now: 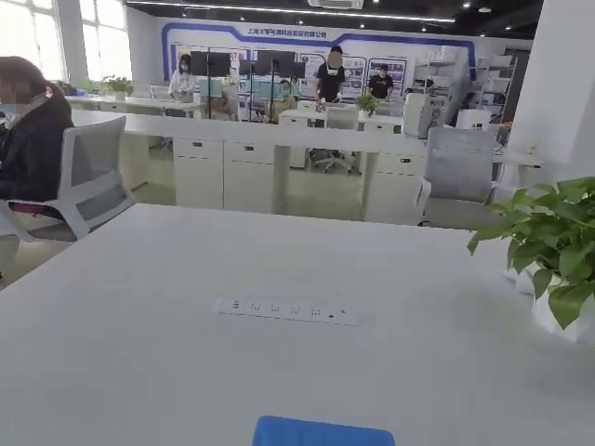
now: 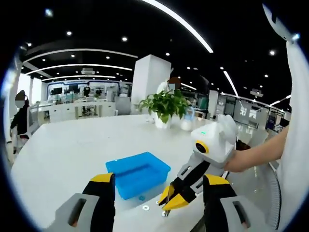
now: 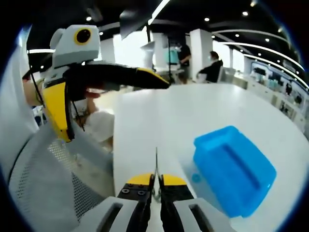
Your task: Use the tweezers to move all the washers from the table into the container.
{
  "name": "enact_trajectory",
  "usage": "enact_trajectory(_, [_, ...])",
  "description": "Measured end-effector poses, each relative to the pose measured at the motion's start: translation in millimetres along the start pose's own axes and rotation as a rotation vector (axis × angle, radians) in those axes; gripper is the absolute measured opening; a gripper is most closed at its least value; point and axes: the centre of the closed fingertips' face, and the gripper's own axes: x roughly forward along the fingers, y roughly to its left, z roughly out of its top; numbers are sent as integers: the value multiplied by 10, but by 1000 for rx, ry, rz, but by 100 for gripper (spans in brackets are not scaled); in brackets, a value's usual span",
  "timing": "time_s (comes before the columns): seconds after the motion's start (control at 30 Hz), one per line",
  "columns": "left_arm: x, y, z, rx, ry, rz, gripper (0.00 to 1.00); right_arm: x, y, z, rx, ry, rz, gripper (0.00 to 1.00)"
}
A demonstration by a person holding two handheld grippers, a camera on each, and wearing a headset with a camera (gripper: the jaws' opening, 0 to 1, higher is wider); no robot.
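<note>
A white power strip (image 1: 285,310) lies flat ahead, running left to right, and a leafy potted plant (image 1: 548,246) stands at the right edge of the head view — in the left gripper view its white pot (image 2: 161,122) sits before a white pillar (image 2: 149,79). Beyond, a person in a dark top (image 1: 33,139) sits in a grey mesh chair (image 1: 93,181), a second grey chair (image 1: 457,172) stands by a row of white desks (image 1: 232,153), and more people (image 1: 329,79) gather near a blue-framed back wall (image 1: 390,46).

left gripper (image 2: 158,186) agape, right gripper (image 3: 155,181) pinching tweezers (image 3: 156,162)
</note>
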Motion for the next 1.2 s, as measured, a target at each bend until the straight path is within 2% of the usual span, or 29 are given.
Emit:
enact_trajectory(0.1, [-16, -7, 22, 23, -34, 45, 84, -42, -5, 49, 37, -19, -8, 2])
enact_trajectory(0.2, [4, -15, 12, 12, -64, 70, 93, -116, -27, 119, 71, -50, -22, 2])
enact_trajectory(0.33, [37, -21, -21, -1, -96, 94, 97, -257, -117, 245, 87, -87, -50, 2])
enact_trajectory(0.4, [56, -38, 18, 18, -116, 99, 99, -319, -172, 298, 86, -96, -62, 2])
enact_trajectory(0.47, [46, -39, 108, 46, -164, 104, 99, -394, -243, 388, 82, -112, -81, 2])
enact_trajectory(0.5, [35, -40, 142, 39, -189, 102, 99, -424, -281, 419, 82, -118, -89, 2])
enact_trajectory(0.6, [4, -6, 150, -5, -217, 100, 99, -527, -414, 533, 80, -140, -119, 2])
enact_trajectory(0.73, [0, 40, 152, -54, -231, 103, 99, -634, -622, 675, 79, -171, -145, 2])
enact_trajectory(0.9, [10, 32, 123, -38, -215, 110, 98, -670, -921, 737, 67, -169, -183, 2])
enact_trajectory(0.97, [11, 28, 113, -30, -210, 110, 97, -676, -1041, 754, 87, -186, -191, 2])
enact_trajectory(1.1, [8, 20, 111, -24, -208, 110, 96, -667, -1277, 791, 195, -241, -197, 2])
enact_trajectory(1.2, [-23, 47, 147, -44, -233, 114, 95, -647, -1460, 725, 240, -226, -215, 2])
